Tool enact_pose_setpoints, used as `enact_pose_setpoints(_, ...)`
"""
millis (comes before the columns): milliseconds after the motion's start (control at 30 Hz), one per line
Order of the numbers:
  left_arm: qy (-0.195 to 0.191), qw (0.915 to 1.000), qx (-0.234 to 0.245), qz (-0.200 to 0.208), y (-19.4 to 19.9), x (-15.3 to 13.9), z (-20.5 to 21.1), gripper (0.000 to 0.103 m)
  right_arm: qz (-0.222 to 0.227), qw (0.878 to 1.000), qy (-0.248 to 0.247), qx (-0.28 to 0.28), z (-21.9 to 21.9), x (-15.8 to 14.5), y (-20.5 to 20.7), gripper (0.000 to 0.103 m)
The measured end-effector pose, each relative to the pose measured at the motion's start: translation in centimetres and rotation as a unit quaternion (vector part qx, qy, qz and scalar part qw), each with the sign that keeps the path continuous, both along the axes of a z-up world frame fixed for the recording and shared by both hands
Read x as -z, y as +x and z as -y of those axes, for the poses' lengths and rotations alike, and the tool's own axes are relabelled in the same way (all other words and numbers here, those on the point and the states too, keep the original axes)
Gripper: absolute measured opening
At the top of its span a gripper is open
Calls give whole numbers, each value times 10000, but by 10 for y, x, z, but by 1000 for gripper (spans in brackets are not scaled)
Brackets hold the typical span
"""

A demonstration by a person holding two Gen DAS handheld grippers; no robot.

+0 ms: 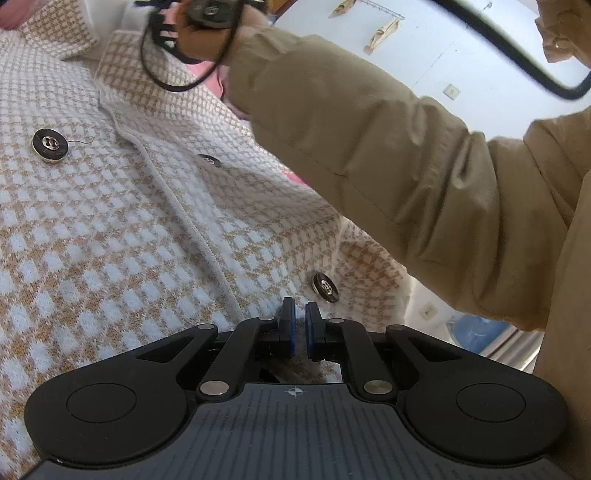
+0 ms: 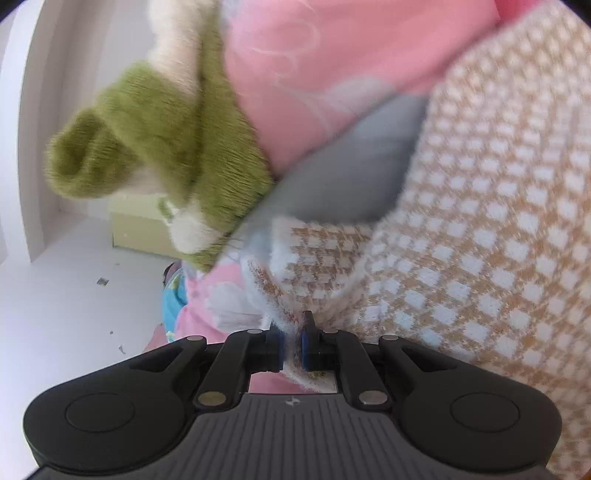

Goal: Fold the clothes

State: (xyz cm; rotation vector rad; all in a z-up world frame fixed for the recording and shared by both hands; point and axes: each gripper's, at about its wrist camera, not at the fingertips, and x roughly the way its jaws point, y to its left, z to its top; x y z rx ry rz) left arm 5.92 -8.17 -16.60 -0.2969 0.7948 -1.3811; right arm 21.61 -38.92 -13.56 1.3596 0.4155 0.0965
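A knit cardigan (image 1: pixel 129 229) in a tan and white check, with dark round buttons (image 1: pixel 49 145), fills the left wrist view. My left gripper (image 1: pixel 300 314) is shut on its lower edge beside one button (image 1: pixel 325 287), and fabric shows between and below the pads. In the blurred right wrist view, my right gripper (image 2: pixel 293 328) is shut on a fuzzy edge of the same cardigan (image 2: pixel 480 221), whose body spreads to the right. A person's tan sleeve (image 1: pixel 388 155) crosses above the cardigan, its hand (image 1: pixel 207 33) at the top.
A green and cream knit garment (image 2: pixel 155 140) lies on pink bedding (image 2: pixel 314 74), beside a grey patch (image 2: pixel 343 177). A pale yellow box (image 2: pixel 136 229) stands on the white floor (image 2: pixel 55 314). A black cable (image 1: pixel 517 66) loops overhead, and a blue bottle (image 1: pixel 480 332) stands low on the right.
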Motion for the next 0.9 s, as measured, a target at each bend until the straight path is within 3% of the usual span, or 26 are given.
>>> enact_pose_setpoints(200,-10,10000,0,-3,0,1,-2,8,-187,9993,-336,26,-10,13,25,8)
enact_pose_setpoints(333,-16,10000,2,-11,1,1,-4,8,-364,9946,-970,-83,-18,13,47,10)
enact_pose_setpoints(367,-17,10000,2,-13,1,1,-4,8,-451,9896,-1354,-196,-21,9,54,11)
enact_pose_setpoints(433,-18,10000,0,-15,0,0,-5,8,-737,9704,-2238,-525,-30,-2,66,14)
enact_pose_setpoints(500,-16,10000,-1,-13,0,0,-6,8,-871,9441,-3051,-893,-42,-16,77,31)
enact_pose_setpoints(633,-9,10000,-6,0,0,0,-7,8,-777,8807,-4430,-1487,-69,-55,78,47)
enact_pose_setpoints(700,-5,10000,-8,11,0,0,-7,8,-643,8515,-4945,-1618,-79,-77,67,60)
enact_pose_setpoints(833,1,10000,-12,26,0,-1,-6,8,-177,8161,-5579,-1498,-79,-110,28,61)
enact_pose_setpoints(900,4,10000,-13,35,-1,-1,-3,8,-149,8009,-5777,-1565,-82,-108,22,53)
